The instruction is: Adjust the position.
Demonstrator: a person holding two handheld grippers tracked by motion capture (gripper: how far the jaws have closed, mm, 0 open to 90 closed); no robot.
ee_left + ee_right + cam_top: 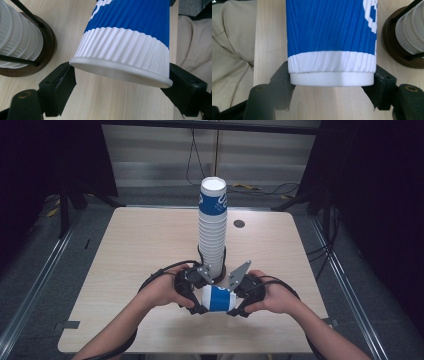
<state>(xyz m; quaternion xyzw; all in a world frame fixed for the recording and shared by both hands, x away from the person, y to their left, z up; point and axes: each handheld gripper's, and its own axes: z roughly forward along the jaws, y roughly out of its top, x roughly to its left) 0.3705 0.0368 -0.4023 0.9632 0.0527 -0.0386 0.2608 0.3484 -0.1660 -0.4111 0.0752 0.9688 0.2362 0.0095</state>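
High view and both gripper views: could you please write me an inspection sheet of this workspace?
Surface: light wooden table, with a dark round hole near its far edge.
Job's things: blue-and-white paper cup held on its side above the near part of the table; tall cup stack upright in a dark round holder with black rods.
Clutter: nothing seen.
Grippers: right tongs clamped on the cup's base end; left tongs flank its rim, and whether they touch it cannot be told.
Cables: a black gripper cable loops from each hand; loose floor cables lie beyond the table.
Surroundings: grey floor, dark curtains at the sides.
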